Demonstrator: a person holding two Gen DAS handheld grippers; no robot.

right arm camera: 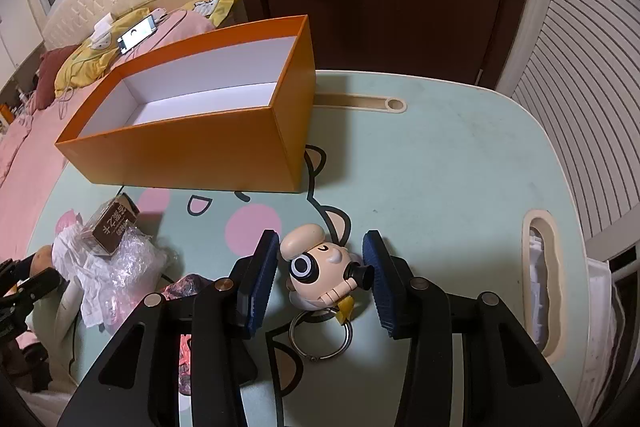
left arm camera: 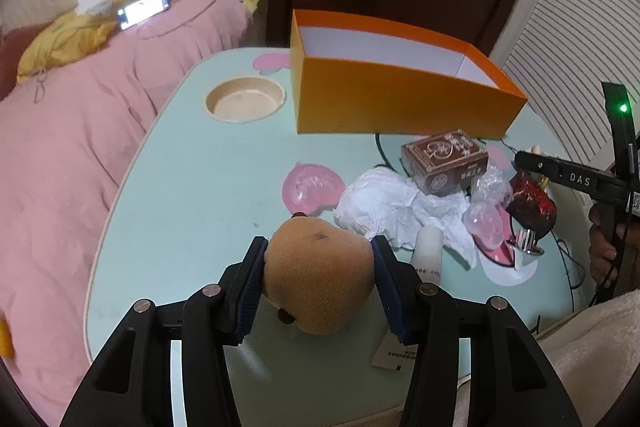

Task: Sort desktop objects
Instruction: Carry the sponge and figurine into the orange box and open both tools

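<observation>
My left hand-held gripper (left arm camera: 318,277) is clenched on a tan round plush toy (left arm camera: 320,279), both blue pads pressed into its sides; the toy's underside and whether it rests on the pale green desk (left arm camera: 192,195) I cannot tell. A white paper tag (left arm camera: 394,353) peeks out at 5 o'clock of it, partly covered by the finger. At 2 o'clock lies a heap of crumpled white tissue (left arm camera: 384,203), a brown printed box (left arm camera: 446,161) and clear plastic wrap (left arm camera: 490,183), overlapping so their edges are hard to separate.

My right hand-held gripper (right arm camera: 320,279) points steeply down, its pads either side of a cream plastic figurine head with one round black-and-white eye (right arm camera: 320,275). The right pad touches its dark snout; a gap shows at the left pad, so the grasp isn't complete. A metal key ring (right arm camera: 320,337) trails at 6 o'clock. The empty orange cardboard box with white lining (right arm camera: 192,151) stands at 11 o'clock, its far corner cut by the lens curve.
</observation>
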